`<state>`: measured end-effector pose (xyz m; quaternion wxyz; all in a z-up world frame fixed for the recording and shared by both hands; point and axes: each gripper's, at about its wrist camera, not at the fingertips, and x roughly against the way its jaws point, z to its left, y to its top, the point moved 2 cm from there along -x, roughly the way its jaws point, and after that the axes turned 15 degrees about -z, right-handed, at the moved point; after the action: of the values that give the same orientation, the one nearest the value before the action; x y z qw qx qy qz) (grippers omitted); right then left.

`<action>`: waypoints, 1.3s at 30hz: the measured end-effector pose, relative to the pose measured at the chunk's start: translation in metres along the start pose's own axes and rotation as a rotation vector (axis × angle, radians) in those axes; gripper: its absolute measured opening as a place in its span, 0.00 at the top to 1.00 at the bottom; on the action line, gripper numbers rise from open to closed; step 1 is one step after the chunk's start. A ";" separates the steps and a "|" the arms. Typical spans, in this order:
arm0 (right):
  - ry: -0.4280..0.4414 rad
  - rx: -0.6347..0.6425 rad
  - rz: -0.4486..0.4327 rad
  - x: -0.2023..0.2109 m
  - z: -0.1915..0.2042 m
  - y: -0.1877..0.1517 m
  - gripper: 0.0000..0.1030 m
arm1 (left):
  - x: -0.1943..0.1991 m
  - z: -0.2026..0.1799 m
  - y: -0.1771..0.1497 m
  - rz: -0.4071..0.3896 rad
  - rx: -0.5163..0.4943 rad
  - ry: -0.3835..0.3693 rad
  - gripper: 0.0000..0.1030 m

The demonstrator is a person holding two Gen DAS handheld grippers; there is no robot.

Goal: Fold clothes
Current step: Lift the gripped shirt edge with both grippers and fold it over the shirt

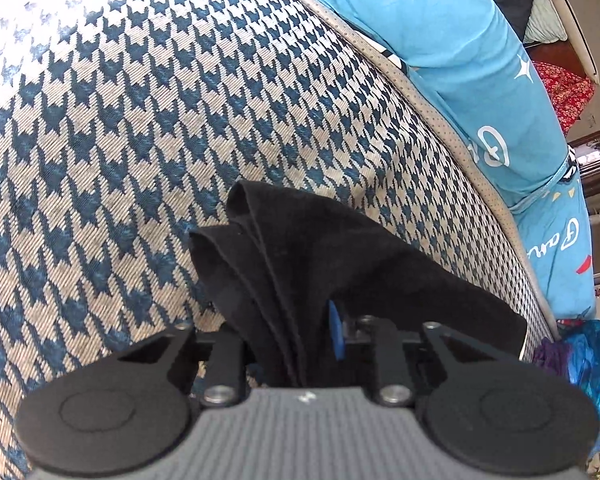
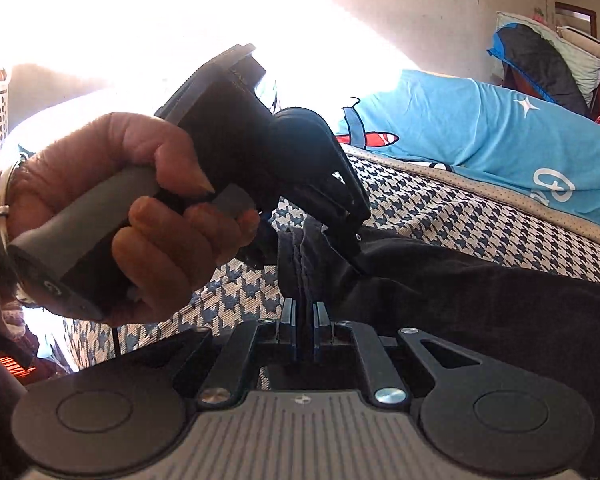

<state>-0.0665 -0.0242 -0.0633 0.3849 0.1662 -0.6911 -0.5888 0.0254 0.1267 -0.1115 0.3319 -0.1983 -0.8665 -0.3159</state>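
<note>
Both grippers have hold of one black garment (image 1: 340, 264) that lies bunched on the houndstooth bed cover (image 1: 140, 120). Our left gripper (image 1: 296, 336) has its jaws clenched on a thick gather of folds, with a blue pad (image 1: 336, 336) showing beside the cloth; from the right wrist view we see that same gripper (image 2: 352, 236), held in a hand (image 2: 140, 208), pinching the cloth from above. Our right gripper (image 2: 305, 328) has its jaws clamped tight on a stitched edge of the garment (image 2: 480, 300), which trails away to the right across the bed. We judge that we are at the start of a fold: two points are gripped, and the cloth is not yet spread. The next move probably calls for drawing the two grips apart to pull the edge straight, then laying it flat. Open cover lies ahead and to the left of the left gripper. To the right, the cover's dotted border (image 1: 440, 120) and a blue printed sheet (image 1: 480, 60) sit close, so there is less room that way.
</note>
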 end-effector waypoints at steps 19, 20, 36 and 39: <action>0.017 0.337 0.026 -0.008 0.047 -0.034 0.56 | 0.004 0.006 0.004 -0.006 0.006 0.013 0.80; 0.012 0.357 0.023 -0.008 0.049 -0.034 0.70 | 0.004 0.005 0.003 -0.011 -0.001 0.014 0.82; -0.205 0.341 -0.139 0.037 -0.005 0.000 0.94 | 0.031 -0.083 -0.009 -0.199 -0.113 -0.176 0.89; -0.248 0.347 -0.161 0.049 -0.015 0.007 0.94 | 0.030 -0.102 -0.016 -0.215 -0.116 -0.218 0.89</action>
<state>-0.0860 -0.0657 -0.0398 0.2146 0.2106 -0.8085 -0.5059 0.0416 0.0497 -0.0380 0.1879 -0.1563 -0.8939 -0.3757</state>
